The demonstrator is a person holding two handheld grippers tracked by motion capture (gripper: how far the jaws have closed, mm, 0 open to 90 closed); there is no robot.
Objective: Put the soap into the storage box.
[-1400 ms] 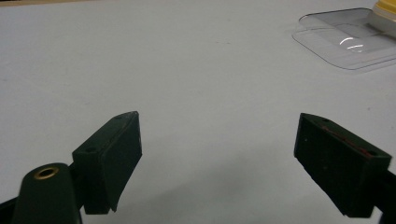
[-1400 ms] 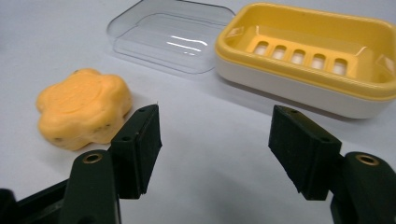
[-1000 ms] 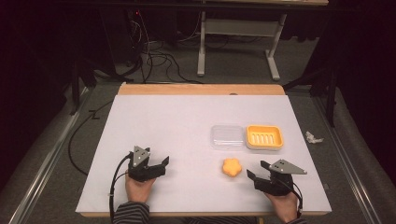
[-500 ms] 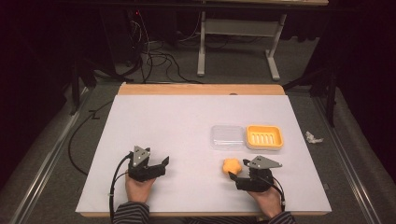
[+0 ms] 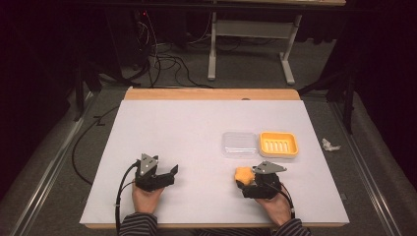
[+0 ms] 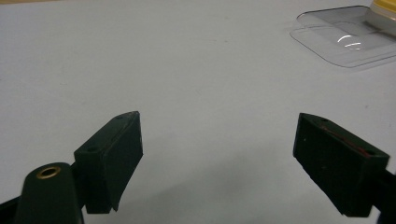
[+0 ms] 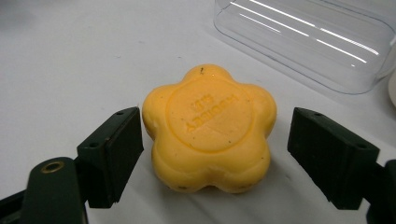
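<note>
Straddling the orange flower-shaped soap bar (image 7: 210, 128), the right tool (image 7: 212, 154) stands spread (pads not touching); left tool (image 6: 219, 161) spread, well left of it.

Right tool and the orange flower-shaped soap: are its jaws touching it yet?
Apart. In the right gripper view the right tool stands open around the soap, with a strip of white table showing between each jaw and the soap's sides.

A clear lid (image 5: 238, 144) lies on the white table (image 5: 187, 128) touching a yellow dish (image 5: 279, 144) to its right, with crumpled paper (image 5: 328, 144) on the floor farther right.
</note>
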